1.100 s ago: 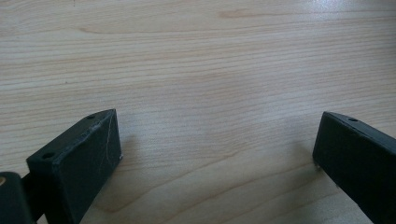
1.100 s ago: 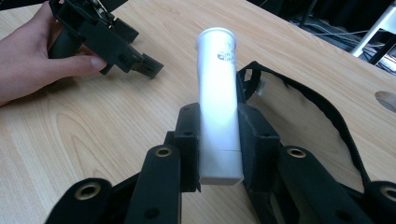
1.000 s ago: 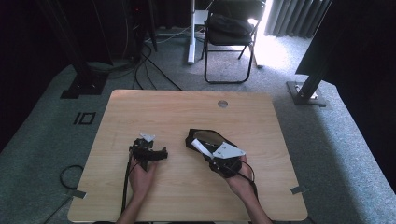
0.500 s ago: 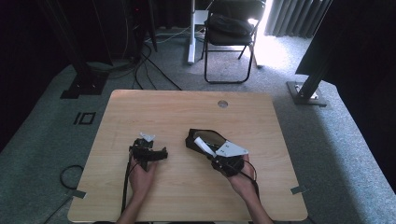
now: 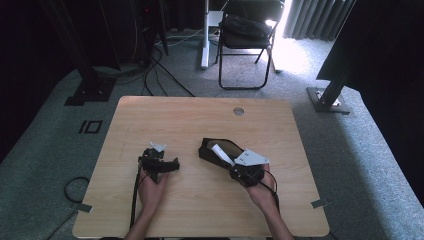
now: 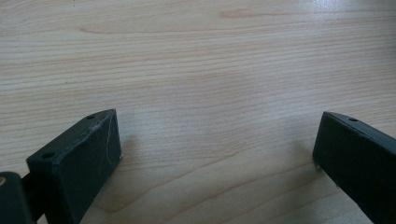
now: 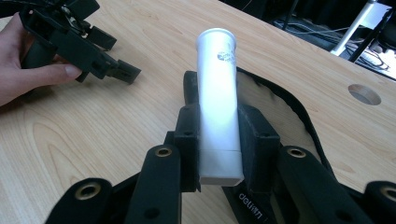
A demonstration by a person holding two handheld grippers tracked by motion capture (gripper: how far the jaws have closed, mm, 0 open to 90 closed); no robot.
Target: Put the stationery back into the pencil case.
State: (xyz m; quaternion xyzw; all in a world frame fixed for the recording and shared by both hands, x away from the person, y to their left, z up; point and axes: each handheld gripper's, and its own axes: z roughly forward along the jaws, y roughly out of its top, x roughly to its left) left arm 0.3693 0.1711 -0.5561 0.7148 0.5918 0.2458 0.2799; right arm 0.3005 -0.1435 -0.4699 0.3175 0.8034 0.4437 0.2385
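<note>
Two grippers: right gripper [image 7: 218, 135] jaws clench a white tube [image 7: 217, 88]; left gripper [image 6: 217, 154] jaws gape wide, empty.

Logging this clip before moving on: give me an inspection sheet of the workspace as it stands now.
Surface: wooden table, round grommet hole near far edge.
Job's things: white tube, clamped over an open black pouch.
Clutter: nothing seen.
Grippers: left hand-held gripper open over bare wood; right hand-held gripper shut on the tube.
Cables: cable trailing from the left one; floor cables beyond the table.
Surroundings: folding chair, carpet, dark stands.
</note>
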